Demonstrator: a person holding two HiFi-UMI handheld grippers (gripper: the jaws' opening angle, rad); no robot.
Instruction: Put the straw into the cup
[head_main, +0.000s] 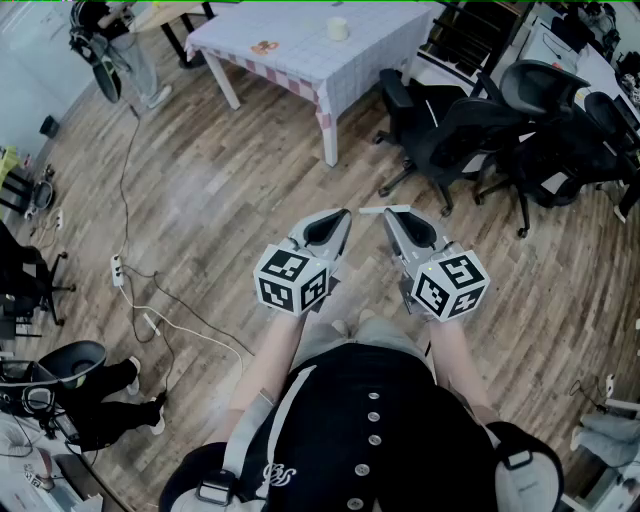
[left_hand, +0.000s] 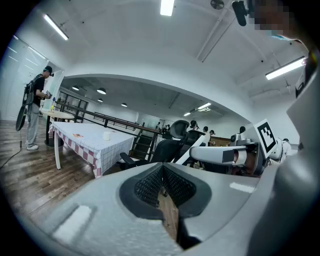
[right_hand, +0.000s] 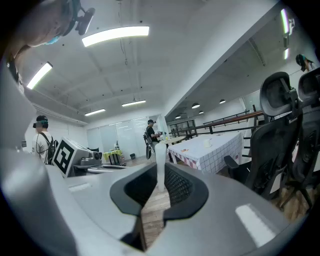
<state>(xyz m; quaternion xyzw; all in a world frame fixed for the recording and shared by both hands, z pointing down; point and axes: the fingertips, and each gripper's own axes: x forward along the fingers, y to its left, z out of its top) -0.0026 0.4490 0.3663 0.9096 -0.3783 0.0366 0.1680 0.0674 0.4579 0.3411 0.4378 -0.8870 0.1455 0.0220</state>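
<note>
We find both grippers carried side by side at waist height over the brown wood-plank floor (head_main: 200, 200), pointing almost level towards the long table with the white, red-checked cloth (head_main: 300, 60) at the far end of the room. That suits a walk-up rather than a placing move: the small white paper cup (head_main: 338, 29) stands on that table, well apart from us, with a cluster of black office chairs (head_main: 450, 140) off to the right of the path. The right gripper (head_main: 392, 212) has its jaws clenched on the thin white plastic straw (right_hand: 160, 160), with only a narrow gap left between them. The mesh pads pinch the straw near its lower end, so most of it stands upright above the jaws and is free to go into the cup mouth later. We judge that holding it low and vertical like this is what makes a straight drop into the cup possible, though a thin straw pinched at one end may tilt if it is knocked. The left gripper (head_main: 340, 215) is held just beside the right one, its jaws drawn together with nothing between them; only floor shows below the pads. It seems to ride along idle, perhaps kept ready to steady the cup. The straw is not yet in the cup, and the whole approach remains to be made.
</note>
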